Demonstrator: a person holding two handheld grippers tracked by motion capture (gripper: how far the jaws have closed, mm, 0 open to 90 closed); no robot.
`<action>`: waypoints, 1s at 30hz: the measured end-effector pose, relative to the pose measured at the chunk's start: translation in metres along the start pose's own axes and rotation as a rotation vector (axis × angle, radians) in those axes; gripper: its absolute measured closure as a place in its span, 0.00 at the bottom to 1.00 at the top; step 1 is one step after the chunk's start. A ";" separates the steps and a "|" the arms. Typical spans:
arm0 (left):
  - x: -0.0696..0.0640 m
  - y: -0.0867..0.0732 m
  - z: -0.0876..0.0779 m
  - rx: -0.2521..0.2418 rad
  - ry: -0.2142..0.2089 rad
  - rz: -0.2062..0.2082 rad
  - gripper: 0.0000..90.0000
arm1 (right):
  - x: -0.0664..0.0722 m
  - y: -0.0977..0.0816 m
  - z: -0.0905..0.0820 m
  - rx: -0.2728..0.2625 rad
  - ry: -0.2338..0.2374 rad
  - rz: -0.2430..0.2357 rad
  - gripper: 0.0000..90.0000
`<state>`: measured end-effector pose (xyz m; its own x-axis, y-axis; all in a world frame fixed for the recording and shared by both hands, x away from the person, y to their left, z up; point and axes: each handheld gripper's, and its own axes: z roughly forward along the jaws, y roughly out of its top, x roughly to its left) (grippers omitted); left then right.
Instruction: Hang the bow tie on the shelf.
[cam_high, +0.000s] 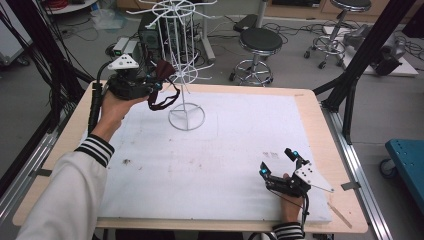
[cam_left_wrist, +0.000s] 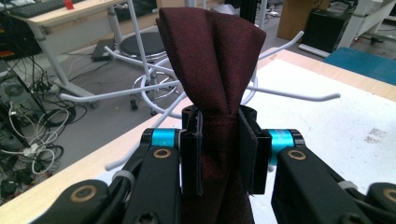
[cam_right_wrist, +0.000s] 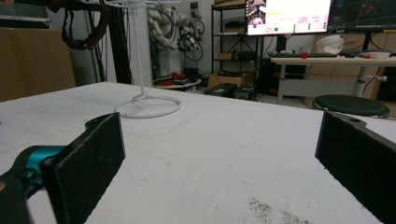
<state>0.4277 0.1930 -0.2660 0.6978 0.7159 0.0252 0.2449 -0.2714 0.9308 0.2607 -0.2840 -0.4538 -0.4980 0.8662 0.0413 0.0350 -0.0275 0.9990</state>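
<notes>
While the right claw (cam_high: 278, 161) rests wide open and empty on the near surface (cam_high: 210, 165), the left claw (cam_left_wrist: 219, 140) pinches a dark red tie (cam_left_wrist: 212, 60) beside the white wire rack (cam_high: 185, 75). Tie's long axis runs along the jaws, its folded end pointing at the hooks. Best to raise it and drape the loop over one arm before letting go.

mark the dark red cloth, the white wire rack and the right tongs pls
Dark red folded cloth (cam_left_wrist: 210, 56), left gripper view: on the bunched fabric above the shut jaws.
White wire hook rack (cam_high: 186, 120), high view: on its round base ring.
Right tongs (cam_high: 278, 162), high view: midway between the open fingertips.
</notes>
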 end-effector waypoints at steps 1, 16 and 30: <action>0.000 0.001 0.000 0.001 0.003 -0.001 0.80 | 0.000 0.000 0.000 0.000 0.000 0.000 0.01; -0.001 0.003 0.002 -0.005 0.047 -0.031 0.58 | 0.000 0.000 0.000 -0.002 0.001 0.000 0.01; -0.009 0.007 -0.003 -0.048 0.020 0.035 0.03 | 0.000 0.000 0.000 0.000 0.002 0.000 0.01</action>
<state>0.4209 0.1865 -0.2587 0.6916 0.7193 0.0652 0.1878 -0.2662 0.9455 0.2610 -0.2842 -0.4539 -0.5000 0.8650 0.0409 0.0347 -0.0272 0.9990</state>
